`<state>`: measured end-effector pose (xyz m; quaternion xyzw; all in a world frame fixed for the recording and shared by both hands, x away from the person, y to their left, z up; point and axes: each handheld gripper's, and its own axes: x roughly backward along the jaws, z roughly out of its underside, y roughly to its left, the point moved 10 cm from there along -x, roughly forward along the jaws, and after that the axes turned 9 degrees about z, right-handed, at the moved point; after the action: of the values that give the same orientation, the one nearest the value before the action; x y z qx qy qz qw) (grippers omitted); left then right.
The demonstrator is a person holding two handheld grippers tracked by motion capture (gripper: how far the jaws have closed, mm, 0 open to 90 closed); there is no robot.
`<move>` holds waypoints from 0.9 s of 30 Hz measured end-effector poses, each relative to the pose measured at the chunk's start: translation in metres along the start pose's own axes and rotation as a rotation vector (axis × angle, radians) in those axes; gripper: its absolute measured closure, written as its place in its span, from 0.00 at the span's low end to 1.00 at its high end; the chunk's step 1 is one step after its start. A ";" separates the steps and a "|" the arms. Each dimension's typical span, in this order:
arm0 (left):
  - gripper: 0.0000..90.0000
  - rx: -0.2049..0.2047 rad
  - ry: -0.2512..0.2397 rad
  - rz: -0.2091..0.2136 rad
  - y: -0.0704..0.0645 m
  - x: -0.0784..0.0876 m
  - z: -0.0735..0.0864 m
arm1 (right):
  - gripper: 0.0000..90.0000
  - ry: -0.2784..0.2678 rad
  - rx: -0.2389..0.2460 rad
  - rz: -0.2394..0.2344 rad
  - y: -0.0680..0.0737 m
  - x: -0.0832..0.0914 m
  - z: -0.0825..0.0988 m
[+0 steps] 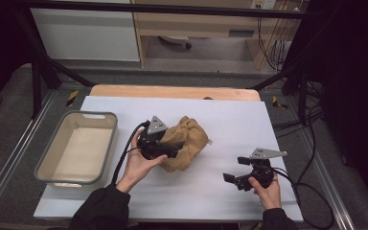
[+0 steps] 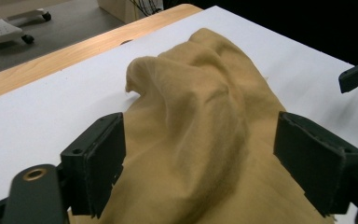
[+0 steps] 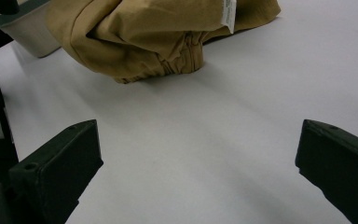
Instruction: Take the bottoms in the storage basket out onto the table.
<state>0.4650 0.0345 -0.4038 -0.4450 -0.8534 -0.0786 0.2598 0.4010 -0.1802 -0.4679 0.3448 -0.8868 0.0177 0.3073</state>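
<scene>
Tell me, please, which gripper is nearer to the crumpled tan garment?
Left. The left gripper is right at the tan garment, its open jaws on either side of the fabric. The right gripper is off to the garment's right, apart from it, over the bare white table.

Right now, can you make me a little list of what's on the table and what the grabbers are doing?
cloth: tan, crumpled cloth in a heap mid-table
left gripper: jaws wide, cloth between them, not pinched
right gripper: jaws open, nothing between them, apart from the cloth
bin: grey, at the table's left, nothing inside
table cover: white
</scene>
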 end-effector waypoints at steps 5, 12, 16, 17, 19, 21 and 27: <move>0.13 -0.006 0.021 0.003 0.001 0.005 0.003 | 0.01 -0.001 0.000 0.000 0.000 0.000 0.000; 0.07 -0.024 0.052 -0.002 0.002 0.016 0.009 | 0.01 0.000 0.001 0.000 0.000 0.000 0.000; 0.06 -0.029 0.059 -0.023 0.004 0.022 0.012 | 0.01 -0.001 0.000 0.001 0.000 0.000 0.000; 0.05 -0.031 0.060 -0.027 0.004 0.023 0.012 | 0.01 0.000 -0.001 0.000 0.000 0.000 0.000; 0.05 -0.039 0.064 -0.039 0.005 0.026 0.014 | 0.01 0.000 -0.001 0.001 0.000 0.000 0.000; 0.05 -0.037 0.064 -0.037 0.004 0.029 0.016 | 0.01 0.000 -0.001 0.001 0.000 0.000 0.000; 0.05 -0.031 0.060 -0.039 0.005 0.036 0.020 | 0.01 -0.001 0.001 0.000 0.000 0.000 0.000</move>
<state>0.4444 0.0705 -0.4034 -0.4296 -0.8524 -0.1101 0.2770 0.4011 -0.1802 -0.4678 0.3448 -0.8870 0.0179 0.3068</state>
